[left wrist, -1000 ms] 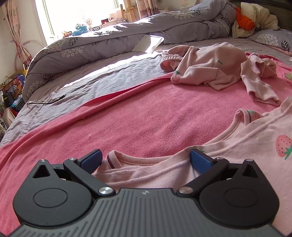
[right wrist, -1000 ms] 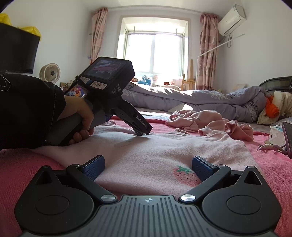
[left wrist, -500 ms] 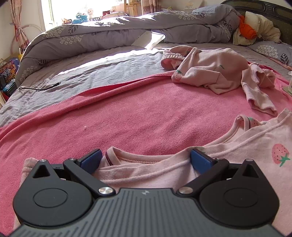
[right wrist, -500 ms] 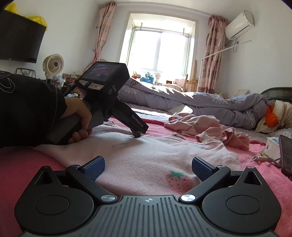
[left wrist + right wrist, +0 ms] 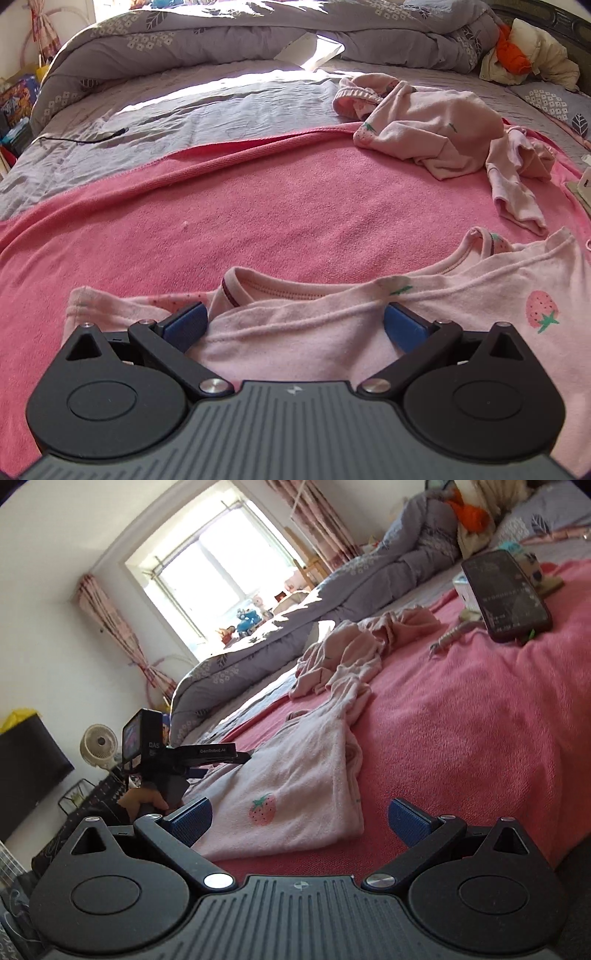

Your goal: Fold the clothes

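Observation:
A pale pink shirt with strawberry prints (image 5: 332, 325) lies flat on the pink blanket (image 5: 258, 206), its collar toward the far side. My left gripper (image 5: 293, 326) is open low over the shirt just behind the collar, nothing pinched between the blue pads. In the right wrist view the same shirt (image 5: 295, 786) lies ahead, and my right gripper (image 5: 299, 821) stands open at its near hem, tilted sideways. The left gripper's body (image 5: 177, 757) shows there, held by a hand (image 5: 142, 799) over the shirt's far end.
A crumpled pink garment (image 5: 436, 136) lies further back on the blanket. A phone (image 5: 506, 594) is propped on the blanket at right beside a small box. A grey duvet (image 5: 221, 40) is heaped along the bed's far side. A fan (image 5: 99, 744) stands off the bed.
My left gripper has risen and tipped down, so more of the collar and left sleeve shows. My right gripper has rolled sideways and drawn back toward the shirt's right hem.

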The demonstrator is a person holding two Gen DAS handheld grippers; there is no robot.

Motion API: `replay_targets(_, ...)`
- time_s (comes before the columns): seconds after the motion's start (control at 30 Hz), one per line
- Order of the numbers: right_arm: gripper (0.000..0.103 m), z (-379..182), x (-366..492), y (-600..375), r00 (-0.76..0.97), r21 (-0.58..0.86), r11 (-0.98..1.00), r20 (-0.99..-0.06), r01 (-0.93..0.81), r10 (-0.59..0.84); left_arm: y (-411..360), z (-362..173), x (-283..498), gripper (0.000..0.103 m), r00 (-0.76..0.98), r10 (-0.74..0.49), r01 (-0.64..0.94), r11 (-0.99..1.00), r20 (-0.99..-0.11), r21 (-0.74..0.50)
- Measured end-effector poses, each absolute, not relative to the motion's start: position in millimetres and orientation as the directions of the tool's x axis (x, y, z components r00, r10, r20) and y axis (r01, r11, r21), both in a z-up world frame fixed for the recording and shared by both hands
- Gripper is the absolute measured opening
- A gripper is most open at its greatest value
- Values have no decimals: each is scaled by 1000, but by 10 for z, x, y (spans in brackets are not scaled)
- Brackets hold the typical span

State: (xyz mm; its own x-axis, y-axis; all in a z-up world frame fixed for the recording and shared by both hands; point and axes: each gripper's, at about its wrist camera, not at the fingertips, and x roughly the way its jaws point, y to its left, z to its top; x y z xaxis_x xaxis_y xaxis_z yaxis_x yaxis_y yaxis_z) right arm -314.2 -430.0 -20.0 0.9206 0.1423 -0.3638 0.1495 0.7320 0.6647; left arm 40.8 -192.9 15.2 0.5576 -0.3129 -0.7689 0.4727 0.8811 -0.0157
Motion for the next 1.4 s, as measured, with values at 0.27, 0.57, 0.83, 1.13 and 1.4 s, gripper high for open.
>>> replay_targets(0.27, 103, -417, -3024, -4477, 930, 839, 535, -267, 95, 253, -1768, 222, -768, 103, 602, -386, 636, 761, -699, 128)
replay_targets(0.57, 102, -399, -2935, -4370, 920, 855, 517, -231, 38, 316, -1614, 59, -984, 103, 635, -406, 596, 798, -658, 83)
replay_targets(0.83, 95, -484, -2830, -4436, 948, 892, 443, -213, 90, 235, -1370, 27, -1301, 103, 665, -404, 568, 819, -628, 76)
replay_targets(1.13, 17, -401, -2524, -4448, 914, 810, 520, -387, 271, 126, -572, 236, -1456, 103, 768, -308, 363, 932, -562, -16)
replay_targets(1.4, 15, 557, -1770, -3263, 941, 513, 858, -283, -12, 183, 862, 154, -1288, 103, 824, -60, -84, 971, -564, -225)
